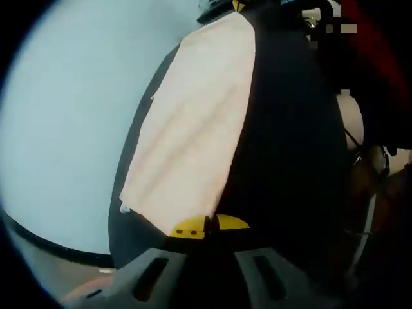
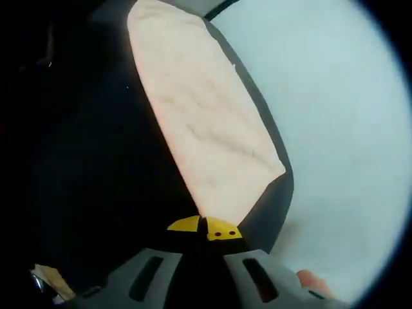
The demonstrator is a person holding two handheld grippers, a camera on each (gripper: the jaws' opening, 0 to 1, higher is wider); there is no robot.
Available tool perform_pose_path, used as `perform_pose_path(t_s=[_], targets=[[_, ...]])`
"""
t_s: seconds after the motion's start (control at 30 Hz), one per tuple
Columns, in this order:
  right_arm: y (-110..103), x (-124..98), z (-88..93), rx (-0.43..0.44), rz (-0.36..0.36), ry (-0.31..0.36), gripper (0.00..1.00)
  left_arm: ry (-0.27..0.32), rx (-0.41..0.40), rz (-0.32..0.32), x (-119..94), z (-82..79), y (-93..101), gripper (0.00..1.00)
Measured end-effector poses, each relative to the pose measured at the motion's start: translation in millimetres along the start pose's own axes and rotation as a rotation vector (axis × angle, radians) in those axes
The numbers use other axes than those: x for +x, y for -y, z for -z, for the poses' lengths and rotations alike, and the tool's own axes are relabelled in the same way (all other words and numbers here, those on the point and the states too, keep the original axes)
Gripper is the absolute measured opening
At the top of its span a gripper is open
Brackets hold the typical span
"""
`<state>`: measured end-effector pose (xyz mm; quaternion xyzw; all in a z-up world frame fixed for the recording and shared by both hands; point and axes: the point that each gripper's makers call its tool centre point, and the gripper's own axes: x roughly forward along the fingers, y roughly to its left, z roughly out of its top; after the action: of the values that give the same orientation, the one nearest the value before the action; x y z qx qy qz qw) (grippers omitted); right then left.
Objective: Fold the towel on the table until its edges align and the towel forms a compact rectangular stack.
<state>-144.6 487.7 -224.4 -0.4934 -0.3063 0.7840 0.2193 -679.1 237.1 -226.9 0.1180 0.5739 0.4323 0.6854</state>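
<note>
The left gripper (image 1: 209, 225) is held low over the bench, its yellow-tipped jaws brought together on a corner of the peach towel (image 1: 193, 129), which runs away from the jaws over a black mat (image 1: 290, 161). The right gripper (image 2: 205, 227) is posed likewise, jaws pinched on another corner of the towel (image 2: 206, 129); a fingertip (image 2: 315, 281) shows beside its body. The mat's far side borders the pale bench surface (image 1: 71, 129).
</note>
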Motion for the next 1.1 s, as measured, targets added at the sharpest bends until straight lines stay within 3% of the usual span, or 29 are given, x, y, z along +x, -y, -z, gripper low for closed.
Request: perform_pose_path(t_s=[0.1, 0.2, 0.23, 0.37, 0.5, 0.63, 0.8, 0.9, 1.0, 1.1], targets=[[7.8, -19.8, -1.9, 0.001, 0.056, 0.005, 0.00, 0.036, 0.004, -0.031, -17.7, 5.8, -8.3, 0.01], [11.8, -40.6, -12.3, 0.032, 0.089, 0.039, 0.00, 0.110, -0.103, -0.074, -36.6, 3.7, -21.7, 0.01], [10.9, -42.6, -12.4, 0.031, 0.087, 0.040, 0.00, 0.114, -0.121, -0.074, -40.1, 3.6, -21.2, 0.01], [-4.8, -36.5, -4.0, 0.000, 0.034, 0.005, 0.00, 0.073, -0.067, -0.049, -38.2, 9.0, -10.1, 0.00], [-15.1, -46.2, -0.1, -0.008, 0.011, -0.002, 0.00, 0.095, -0.077, -0.063, -50.8, -1.2, -4.4, 0.00], [-0.2, -47.8, -3.5, 0.026, 0.043, 0.032, 0.00, 0.098, -0.119, -0.074, -52.2, 2.7, -9.1, 0.00], [44.3, -43.0, -20.6, 0.093, 0.172, 0.071, 0.00, 0.078, -0.178, -0.152, -49.9, -4.7, -42.4, 0.00], [73.5, -31.1, -32.9, 0.157, 0.200, 0.092, 0.00, 0.010, -0.191, -0.223, -46.9, 1.0, -82.2, 0.00], [106.6, -6.8, -36.5, 0.310, 0.223, 0.097, 0.00, -0.020, -0.224, -0.261, -38.8, -4.0, -111.3, 0.00], [121.3, 21.4, -35.3, 0.299, 0.232, 0.047, 0.00, -0.004, -0.286, -0.283, -24.6, -7.0, -141.8, 0.00]])
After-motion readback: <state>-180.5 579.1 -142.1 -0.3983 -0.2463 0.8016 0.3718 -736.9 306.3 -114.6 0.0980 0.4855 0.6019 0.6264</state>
